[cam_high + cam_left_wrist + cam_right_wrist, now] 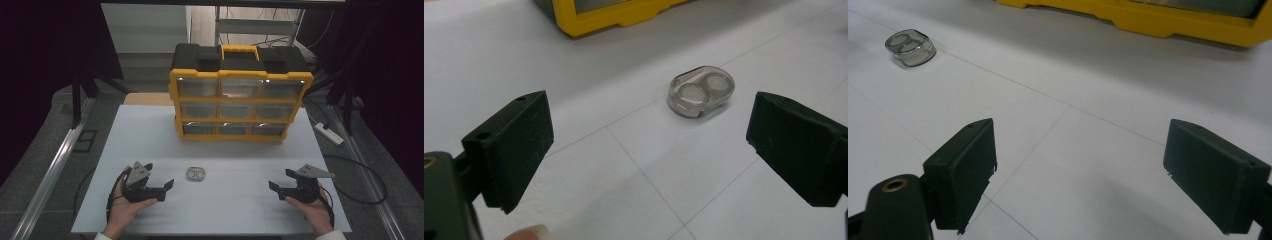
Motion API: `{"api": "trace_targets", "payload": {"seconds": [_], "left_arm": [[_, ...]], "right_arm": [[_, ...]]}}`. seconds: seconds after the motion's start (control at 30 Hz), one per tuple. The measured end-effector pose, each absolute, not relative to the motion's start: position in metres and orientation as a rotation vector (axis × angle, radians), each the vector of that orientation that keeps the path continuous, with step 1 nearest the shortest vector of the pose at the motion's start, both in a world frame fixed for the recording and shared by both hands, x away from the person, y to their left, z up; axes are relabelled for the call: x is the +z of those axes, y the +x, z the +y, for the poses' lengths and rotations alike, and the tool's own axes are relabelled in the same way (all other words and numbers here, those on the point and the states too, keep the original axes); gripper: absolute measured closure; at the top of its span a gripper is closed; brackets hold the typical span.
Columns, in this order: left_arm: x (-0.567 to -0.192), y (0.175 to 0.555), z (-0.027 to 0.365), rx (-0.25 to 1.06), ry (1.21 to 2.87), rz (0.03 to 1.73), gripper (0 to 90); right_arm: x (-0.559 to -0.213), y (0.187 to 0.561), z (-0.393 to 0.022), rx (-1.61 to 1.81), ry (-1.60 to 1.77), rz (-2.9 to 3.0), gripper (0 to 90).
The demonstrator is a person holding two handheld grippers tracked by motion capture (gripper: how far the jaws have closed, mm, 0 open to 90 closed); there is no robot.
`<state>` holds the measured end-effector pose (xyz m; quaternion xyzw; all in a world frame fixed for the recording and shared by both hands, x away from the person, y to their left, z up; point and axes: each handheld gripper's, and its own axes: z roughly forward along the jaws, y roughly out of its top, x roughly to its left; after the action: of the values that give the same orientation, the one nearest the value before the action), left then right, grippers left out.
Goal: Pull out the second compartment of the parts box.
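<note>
A small clear case (196, 174) with two round wells lies flat on the white table (150, 130), between the two hands. My left gripper (160, 176) rests on the table just left of it, open and holding nothing. In the left gripper view the case (701, 91) lies ahead of the open left gripper (651, 125), toward the right jaw. My right gripper (281, 179) sits at the table's right, open and holding nothing. In the right gripper view the case (910, 47) is far off at the upper left of the open right gripper (1080, 150).
A yellow and black organiser (240, 95) with rows of clear drawers stands at the back centre of the table; its yellow base (619, 15) (1173, 22) shows in both gripper views. A white power strip (329, 133) and cables lie on the floor at right.
</note>
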<state>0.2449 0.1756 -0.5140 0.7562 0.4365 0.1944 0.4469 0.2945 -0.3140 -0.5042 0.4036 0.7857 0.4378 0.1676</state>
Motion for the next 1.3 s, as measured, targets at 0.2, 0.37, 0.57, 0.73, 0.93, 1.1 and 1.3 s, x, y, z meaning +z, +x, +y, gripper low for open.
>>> {"api": "trace_targets", "payload": {"seconds": [0.2,0.37,0.57,0.73,0.93,1.1,1.3], "left_arm": [[-0.516,0.247,0.177,0.462,1.872,1.087,5.8],[-0.516,0.247,0.176,0.467,1.875,1.079,5.8],[-0.517,0.249,0.174,0.454,1.879,1.078,5.7],[-0.518,0.248,0.171,0.457,1.889,1.07,5.8],[-0.519,0.248,0.172,0.46,1.89,1.076,5.8],[-0.52,0.249,0.174,0.456,1.887,1.082,5.8],[-0.521,0.249,0.172,0.453,1.893,1.079,5.9]], "right_arm": [[-0.504,0.293,-0.3,1.244,1.131,2.227,13.7],[-0.506,0.292,-0.294,1.224,1.143,2.218,13.8],[-0.506,0.291,-0.291,1.236,1.153,2.205,14.0],[-0.505,0.29,-0.287,1.249,1.145,2.206,14.2],[-0.505,0.288,-0.281,1.252,1.126,2.206,14.4],[-0.505,0.289,-0.276,1.256,1.118,2.201,14.3],[-0.506,0.289,-0.267,1.254,1.096,2.216,14.1]]}}
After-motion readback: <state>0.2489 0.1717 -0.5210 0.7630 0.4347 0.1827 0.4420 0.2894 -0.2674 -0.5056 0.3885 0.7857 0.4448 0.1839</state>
